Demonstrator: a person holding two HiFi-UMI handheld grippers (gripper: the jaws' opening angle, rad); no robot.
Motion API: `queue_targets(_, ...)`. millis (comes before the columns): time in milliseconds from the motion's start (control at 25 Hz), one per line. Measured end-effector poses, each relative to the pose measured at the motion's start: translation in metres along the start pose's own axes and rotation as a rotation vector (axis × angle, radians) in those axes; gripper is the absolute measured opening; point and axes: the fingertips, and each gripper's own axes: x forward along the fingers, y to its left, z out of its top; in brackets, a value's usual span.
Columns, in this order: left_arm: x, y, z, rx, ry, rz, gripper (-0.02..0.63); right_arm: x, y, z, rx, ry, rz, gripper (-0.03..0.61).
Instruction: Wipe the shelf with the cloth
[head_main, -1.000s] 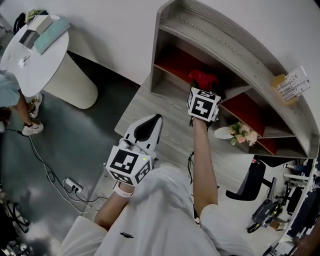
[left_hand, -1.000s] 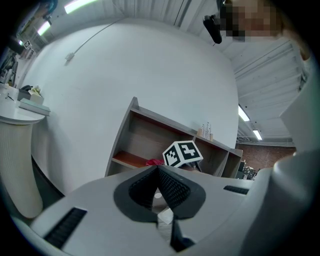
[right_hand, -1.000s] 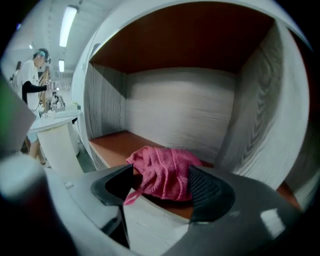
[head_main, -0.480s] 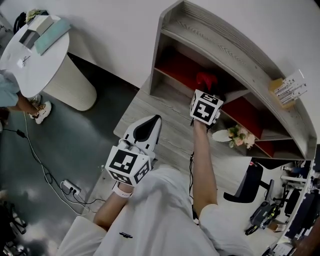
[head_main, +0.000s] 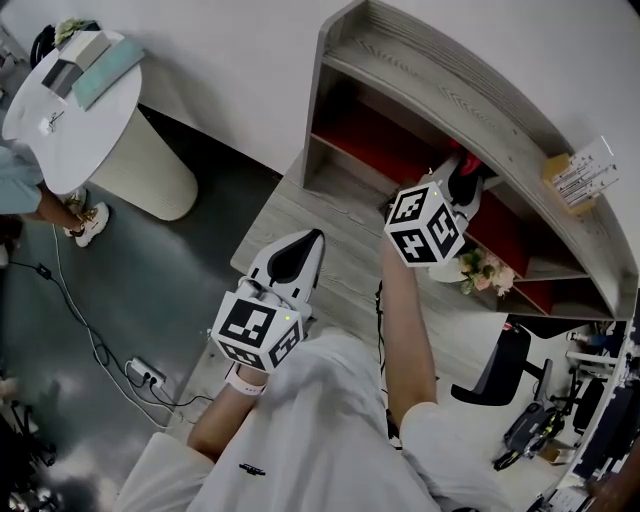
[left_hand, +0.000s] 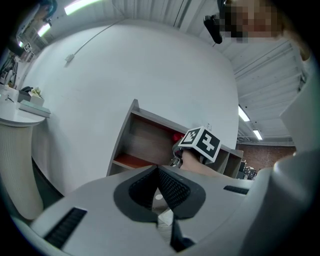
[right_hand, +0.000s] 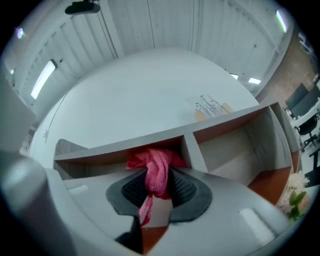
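My right gripper (head_main: 463, 182) is shut on a red cloth (head_main: 471, 166); its jaws have just been closing with the cloth between them. It is raised in front of the grey wooden shelf (head_main: 440, 75), near the divider between two red-backed compartments. In the right gripper view the bunched cloth (right_hand: 157, 172) sits pinched between the pads, a strip hanging down, with the shelf's top board (right_hand: 225, 122) just beyond. My left gripper (head_main: 308, 240) hovers low over the desk top, shut and empty. The left gripper view shows those jaws (left_hand: 159, 172) meeting and the right gripper's marker cube (left_hand: 202, 142) ahead.
A small bunch of flowers (head_main: 485, 265) and a white dish (head_main: 445, 267) stand on the desk right of my right arm. Labelled cards (head_main: 580, 170) lie on the shelf top. A round white table (head_main: 70, 100), a floor power strip (head_main: 145, 372) and a chair (head_main: 500, 365) surround the desk.
The right gripper has taken hold of the red cloth and lifted it from the lower shelf, up and to the right, while rolling. The left gripper stayed still.
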Motion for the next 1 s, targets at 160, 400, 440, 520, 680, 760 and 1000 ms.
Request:
queue_targets(160,0.000,-0.001,-0.001,0.004,0.008,0.005,0.006,0.012,0.002,-0.002,-0.045,-0.036,-0.004,0.101)
queue_targets(400,0.004,0.005,-0.004,0.001,0.019,0.021,0.006,0.050,0.019,-0.008,-0.032,-0.024,0.088,0.100)
queue_targets(440,0.004,0.006,-0.005,0.000,0.022,0.024,0.006,0.055,0.025,-0.011,-0.031,-0.013,0.113,0.100)
queue_targets(520,0.003,0.008,-0.005,-0.001,0.025,0.033,0.006,0.063,0.039,-0.018,-0.047,-0.001,0.162,0.100)
queue_targets(680,0.000,0.017,-0.006,-0.003,0.028,0.066,0.006,0.072,0.072,-0.028,-0.071,0.003,0.243,0.098)
queue_targets(760,-0.002,0.024,-0.008,-0.008,0.033,0.086,0.006,0.073,0.093,-0.034,-0.087,0.000,0.300,0.098)
queue_targets(1000,-0.012,0.035,-0.013,-0.010,0.041,0.141,0.006,0.069,0.167,-0.053,-0.148,-0.017,0.495,0.098)
